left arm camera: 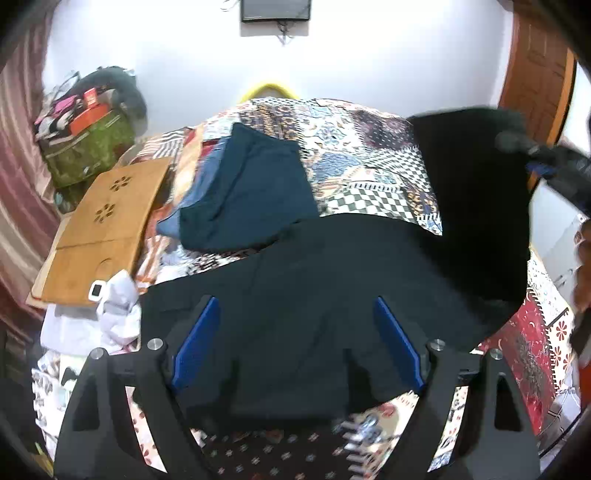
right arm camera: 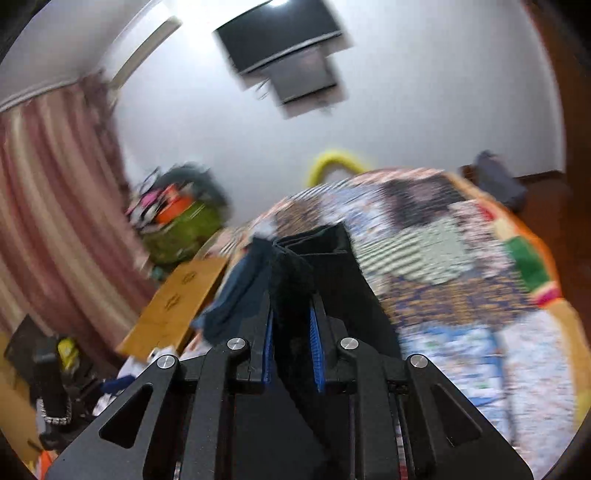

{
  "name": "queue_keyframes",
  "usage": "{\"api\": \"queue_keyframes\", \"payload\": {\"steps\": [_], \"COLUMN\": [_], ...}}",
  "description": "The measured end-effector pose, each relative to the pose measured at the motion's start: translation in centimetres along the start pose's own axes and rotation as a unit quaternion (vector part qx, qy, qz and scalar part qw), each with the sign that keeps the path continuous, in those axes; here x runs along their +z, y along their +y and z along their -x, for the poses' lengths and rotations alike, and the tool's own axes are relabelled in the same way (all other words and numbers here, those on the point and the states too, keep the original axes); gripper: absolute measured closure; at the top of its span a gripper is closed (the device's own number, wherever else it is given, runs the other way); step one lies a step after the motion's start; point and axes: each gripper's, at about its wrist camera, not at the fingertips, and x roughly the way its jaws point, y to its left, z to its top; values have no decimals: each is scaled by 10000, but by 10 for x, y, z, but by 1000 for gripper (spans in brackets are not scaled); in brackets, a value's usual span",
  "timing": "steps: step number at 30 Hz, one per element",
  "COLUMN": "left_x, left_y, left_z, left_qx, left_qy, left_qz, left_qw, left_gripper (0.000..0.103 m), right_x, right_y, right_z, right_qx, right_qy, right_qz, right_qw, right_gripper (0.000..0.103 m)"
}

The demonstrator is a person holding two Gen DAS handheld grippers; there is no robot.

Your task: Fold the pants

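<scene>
- Left wrist view: looks forward and down along the left gripper [left arm camera: 297,332], close above the black pants [left arm camera: 332,266] spread on the patterned bedspread [left arm camera: 369,155], white wall ahead.
- Right wrist view: sits low behind the right gripper [right arm camera: 291,332], tilted, blurred, aimed up at the wall-mounted screen [right arm camera: 280,33].
- Shared: bedspread, wooden board [left arm camera: 107,214], green bag [left arm camera: 88,151], yellow hoop [left arm camera: 269,90], screen.
</scene>
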Motion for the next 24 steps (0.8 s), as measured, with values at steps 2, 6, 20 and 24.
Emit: {"api": "queue_keyframes", "payload": {"steps": [2,6,20,24], "left_x": [-4,-16,-11,8], "left_y": [8,24,21,5], "left_z": [4,9,11,7], "left_qx": [34,134,45,-81], "left_qy": [3,80,84,34], "left_qz": [84,239,237,67], "left_qw": [10000,9996,9997,9999], "left_gripper": [18,18,18,18], "right_x": [-14,-58,-80,-58], "right_y": [17,45,37,16], "right_z": [-24,-72,-44,-22], "right_qx": [178,370,902,664], "right_qy": [336,1241,2132,1671], "right_qz": [157,566,1053,1015], "right_qw": [9992,9900,9671,9784], "right_gripper": [88,88,71,66]}}
